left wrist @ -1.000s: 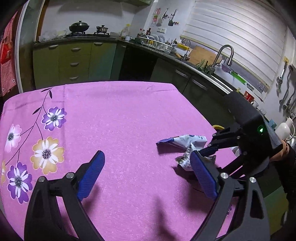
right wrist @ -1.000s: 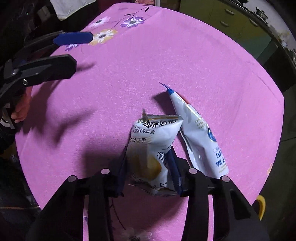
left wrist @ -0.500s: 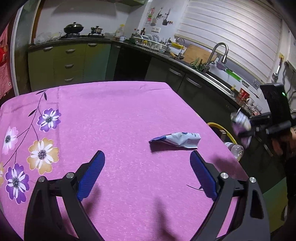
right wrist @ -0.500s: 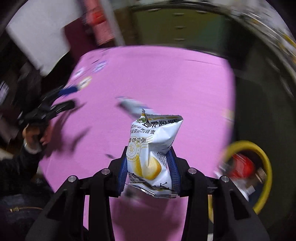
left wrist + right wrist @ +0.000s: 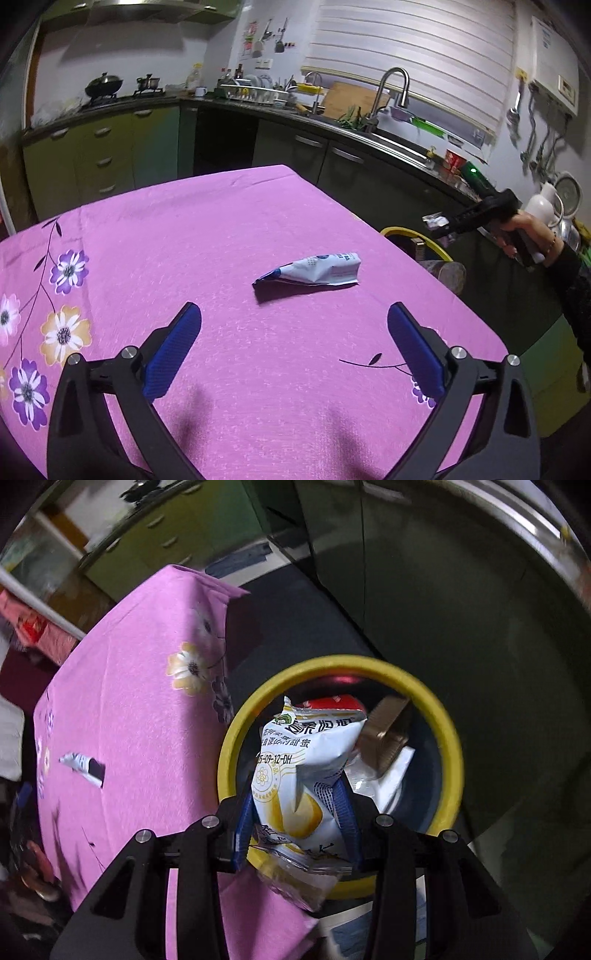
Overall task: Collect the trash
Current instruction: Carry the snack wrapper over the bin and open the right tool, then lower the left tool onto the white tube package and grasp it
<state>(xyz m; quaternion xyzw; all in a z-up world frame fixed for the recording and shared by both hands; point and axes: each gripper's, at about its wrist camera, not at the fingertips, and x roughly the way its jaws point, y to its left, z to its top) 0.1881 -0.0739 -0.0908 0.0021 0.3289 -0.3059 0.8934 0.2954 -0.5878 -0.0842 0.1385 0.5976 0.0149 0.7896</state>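
My right gripper (image 5: 295, 816) is shut on a white and yellow snack wrapper (image 5: 303, 760) and holds it above the yellow-rimmed bin (image 5: 448, 738) beside the table. In the left wrist view that gripper (image 5: 439, 227) hangs past the table's right edge over the bin (image 5: 406, 233). A white and blue wrapper (image 5: 314, 269) lies on the pink flowered tablecloth (image 5: 221, 240); it also shows in the right wrist view (image 5: 83, 766). My left gripper (image 5: 295, 343) is open and empty, above the cloth just in front of that wrapper.
The bin holds a red packet (image 5: 332, 703), a brown box (image 5: 384, 738) and white wrappers. Dark cabinets (image 5: 332, 166) and a sink counter (image 5: 388, 136) run behind the table. A plastic bottle (image 5: 448, 273) shows by the bin.
My right gripper lifted the white and yellow wrapper off the table and swung it right, over the bin. My left gripper stayed open and tilted up slightly.
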